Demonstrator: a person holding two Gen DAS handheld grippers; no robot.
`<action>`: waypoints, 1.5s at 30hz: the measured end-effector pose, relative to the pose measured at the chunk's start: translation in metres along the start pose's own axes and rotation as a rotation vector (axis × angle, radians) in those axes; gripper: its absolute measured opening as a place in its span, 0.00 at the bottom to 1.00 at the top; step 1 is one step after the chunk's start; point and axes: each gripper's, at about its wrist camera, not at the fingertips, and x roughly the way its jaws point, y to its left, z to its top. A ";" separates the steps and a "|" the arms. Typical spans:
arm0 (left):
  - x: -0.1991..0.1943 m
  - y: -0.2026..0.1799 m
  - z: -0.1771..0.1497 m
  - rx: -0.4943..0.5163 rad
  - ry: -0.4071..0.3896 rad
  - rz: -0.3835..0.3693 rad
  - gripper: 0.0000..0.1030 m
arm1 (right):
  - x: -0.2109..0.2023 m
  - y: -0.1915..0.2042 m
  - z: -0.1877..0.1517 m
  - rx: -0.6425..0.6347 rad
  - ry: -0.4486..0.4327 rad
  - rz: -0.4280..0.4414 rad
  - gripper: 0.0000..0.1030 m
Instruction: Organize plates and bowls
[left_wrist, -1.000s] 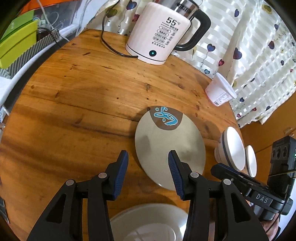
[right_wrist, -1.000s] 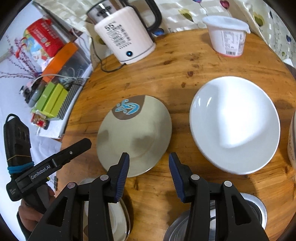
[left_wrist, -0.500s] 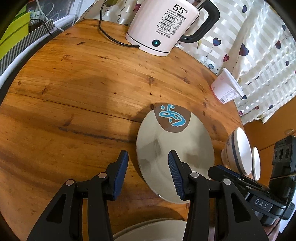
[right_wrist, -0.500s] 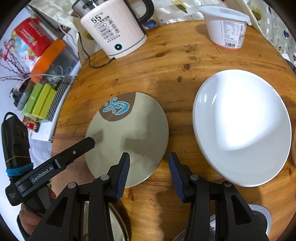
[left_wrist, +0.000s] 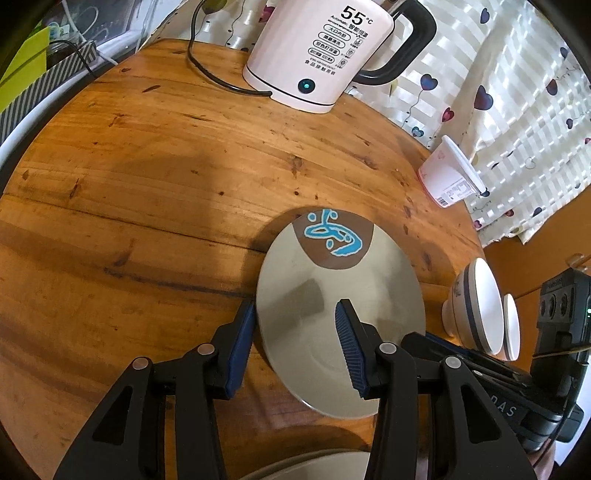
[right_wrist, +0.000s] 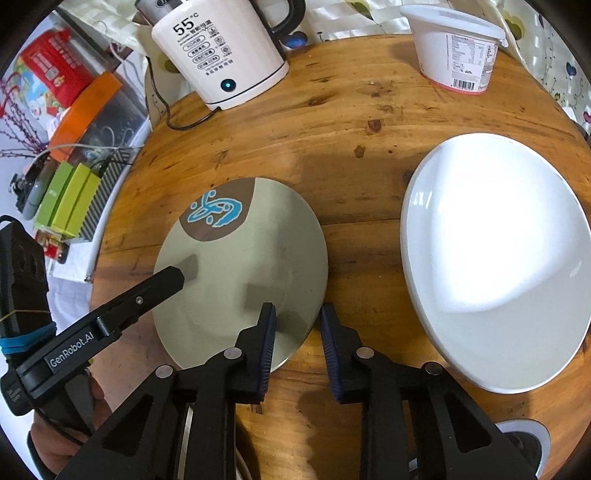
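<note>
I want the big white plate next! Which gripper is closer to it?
Right. The right gripper is beside the white plate, jaws just closing over the grey plate rim. The left gripper is at that plate's far side.

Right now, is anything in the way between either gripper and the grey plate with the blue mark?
Nothing visible. Both the left gripper and the right gripper already straddle the grey plate at its near rim, on opposite sides.

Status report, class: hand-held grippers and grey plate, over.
Left hand-held gripper open, astride grey plate rim. Right hand-held gripper just closing over opposite rim, not clamped. White plate alongside, apart.
</note>
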 end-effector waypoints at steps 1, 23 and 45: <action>0.000 0.000 0.000 0.003 -0.003 0.005 0.41 | 0.001 0.002 0.001 -0.002 -0.001 -0.003 0.23; -0.021 0.001 -0.012 0.011 -0.039 0.037 0.34 | -0.009 0.010 -0.005 -0.046 -0.032 0.013 0.23; -0.054 -0.007 -0.032 0.004 -0.072 0.061 0.34 | -0.032 0.020 -0.015 -0.086 -0.053 0.050 0.23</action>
